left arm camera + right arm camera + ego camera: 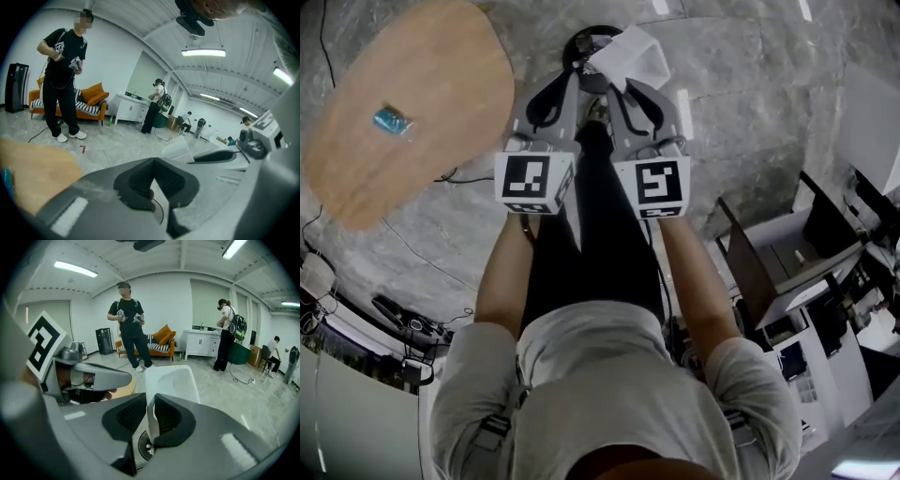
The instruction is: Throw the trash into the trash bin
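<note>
In the head view both grippers reach forward over a round black trash bin (581, 39) on the grey floor. My right gripper (625, 86) is shut on a white sheet of trash (630, 54), which sticks out past its fingertips above the bin. In the right gripper view the white trash (169, 380) stands edge-on between the pads of the right gripper (151, 411), and the bin's dark opening (143, 446) shows below them. My left gripper (573, 77) sits just left of it, jaws together with nothing in them. The left gripper view shows the left gripper (154, 165) closed, with the white trash (179, 148) to its right.
An oval wooden table (412, 84) with a small blue object (392, 120) stands to the left, and cables run over the floor beside it. White boxes and shelving (797, 262) fill the right. People (129, 329) stand farther off near an orange sofa (161, 345).
</note>
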Motion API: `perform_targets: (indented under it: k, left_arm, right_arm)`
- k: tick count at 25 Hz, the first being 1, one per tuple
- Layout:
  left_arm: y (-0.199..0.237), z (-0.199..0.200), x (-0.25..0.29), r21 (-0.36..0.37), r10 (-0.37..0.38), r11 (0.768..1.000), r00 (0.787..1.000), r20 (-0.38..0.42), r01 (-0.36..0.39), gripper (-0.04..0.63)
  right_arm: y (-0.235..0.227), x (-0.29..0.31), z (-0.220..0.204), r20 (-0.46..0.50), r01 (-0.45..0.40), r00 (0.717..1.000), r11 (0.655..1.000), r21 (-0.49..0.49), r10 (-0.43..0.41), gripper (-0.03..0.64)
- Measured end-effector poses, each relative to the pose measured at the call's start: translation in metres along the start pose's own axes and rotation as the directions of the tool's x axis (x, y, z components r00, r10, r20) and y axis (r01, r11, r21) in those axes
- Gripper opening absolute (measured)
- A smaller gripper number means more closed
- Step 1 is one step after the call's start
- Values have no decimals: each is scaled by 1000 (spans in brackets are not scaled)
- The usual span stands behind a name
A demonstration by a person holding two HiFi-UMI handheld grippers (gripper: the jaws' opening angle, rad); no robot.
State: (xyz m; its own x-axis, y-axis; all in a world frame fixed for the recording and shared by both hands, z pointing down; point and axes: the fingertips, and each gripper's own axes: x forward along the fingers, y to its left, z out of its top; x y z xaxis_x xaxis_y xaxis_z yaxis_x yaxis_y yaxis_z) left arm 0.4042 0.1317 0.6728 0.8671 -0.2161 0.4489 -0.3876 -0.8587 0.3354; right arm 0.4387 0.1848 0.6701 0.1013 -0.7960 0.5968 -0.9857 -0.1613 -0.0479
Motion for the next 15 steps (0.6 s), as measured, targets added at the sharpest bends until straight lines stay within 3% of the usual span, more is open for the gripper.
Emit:
perform_targets:
  k: [7,11,15]
  left_arm:
    - [16,-50,19,9,16,1000,998,-58,-16,18]
    - [22,-71,19,-36,41,998,994,-102,-45,18]
    - [36,-95,31,-37,64,997,987,-146,-70,18]
  right_arm:
    - [7,39,-36,-55,-65,996,998,-1,64,63]
    - [13,51,-46,-68,-97,993,995,15,98,63]
    - [7,66,-67,-99,-98,990,995,25,100,63]
